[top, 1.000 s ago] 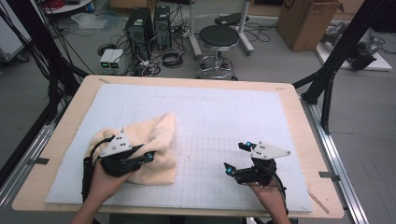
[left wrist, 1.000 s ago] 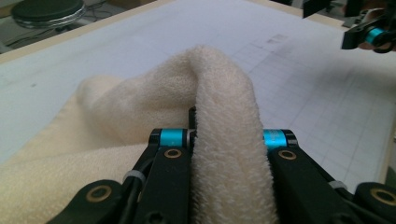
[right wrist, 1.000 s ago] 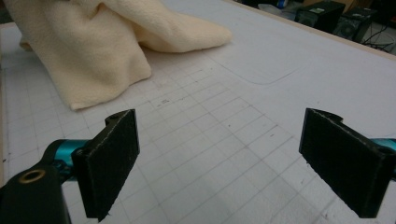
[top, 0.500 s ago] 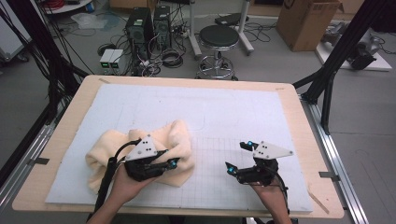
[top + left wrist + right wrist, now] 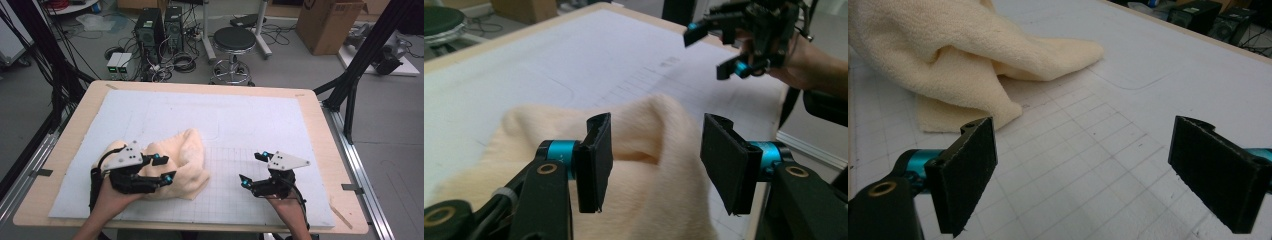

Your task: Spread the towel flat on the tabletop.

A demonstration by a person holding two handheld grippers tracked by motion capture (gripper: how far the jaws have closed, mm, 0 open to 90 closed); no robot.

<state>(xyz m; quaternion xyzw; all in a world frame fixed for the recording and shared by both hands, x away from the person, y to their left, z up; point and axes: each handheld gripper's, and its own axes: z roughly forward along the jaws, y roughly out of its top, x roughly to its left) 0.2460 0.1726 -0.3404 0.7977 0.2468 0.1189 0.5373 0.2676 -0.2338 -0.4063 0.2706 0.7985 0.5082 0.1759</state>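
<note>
A cream towel (image 5: 189, 159) lies bunched on the left half of the white gridded mat (image 5: 240, 120). My left gripper (image 5: 165, 168) hovers just over the towel's near edge. Its jaws have just been opening, and in the left gripper view the left gripper (image 5: 655, 150) stands open with the towel (image 5: 524, 135) loose below and beyond the pads. My right gripper (image 5: 251, 169) rests low over bare mat to the right, apart from the towel. In its own view the right gripper (image 5: 1083, 165) is open and empty, and the towel (image 5: 948, 55) lies ahead at the upper left.
The mat covers a wooden table (image 5: 320, 120) with an edge close behind both hands. On the floor beyond the table stand a black stool (image 5: 235, 40), computer towers (image 5: 150, 25) with cables, and a cardboard box (image 5: 330, 25). The right gripper (image 5: 734, 45) also shows far off.
The left gripper carried the towel's edge to the right, then opened, let the cloth go and lifted slightly. The towel now lies heaped further right. The right gripper kept still.
</note>
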